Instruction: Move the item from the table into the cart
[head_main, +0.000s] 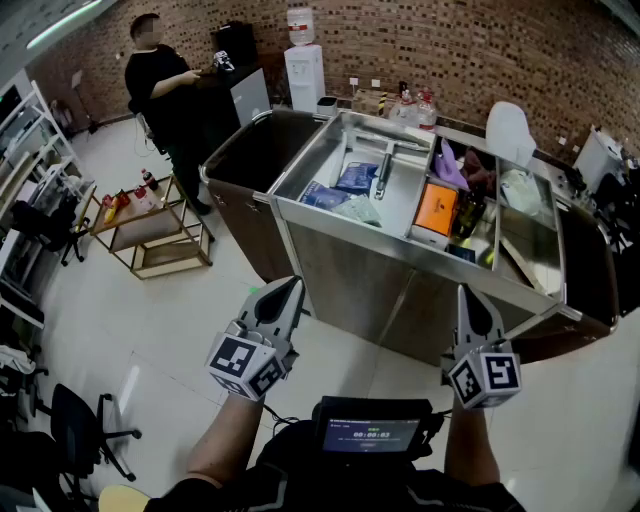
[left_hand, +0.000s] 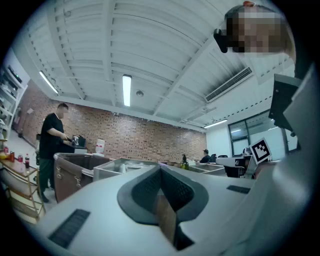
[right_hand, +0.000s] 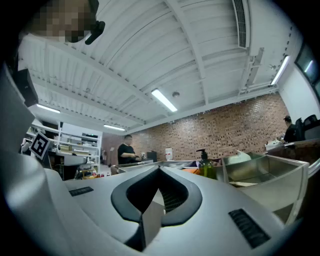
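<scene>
A steel cart (head_main: 330, 215) with several compartments stands ahead of me on the floor. It holds blue packets (head_main: 355, 177), an orange box (head_main: 436, 208) and a purple item (head_main: 447, 165). My left gripper (head_main: 290, 285) hovers level in front of the cart's near left corner, shut and empty. My right gripper (head_main: 466, 292) hovers level before the cart's near side, also shut with nothing in it. In the left gripper view the gripper (left_hand: 160, 167) has its jaws meeting at the tip. The right gripper view shows the gripper (right_hand: 159, 170) the same way, with a green pump bottle (right_hand: 206, 167) beyond.
A dark bin (head_main: 262, 150) adjoins the cart's left end. A person in black (head_main: 160, 85) stands at the back left near a water dispenser (head_main: 305, 65). A low wooden trolley (head_main: 150, 235) sits at left. Bottles (head_main: 410, 105) stand on a surface behind the cart.
</scene>
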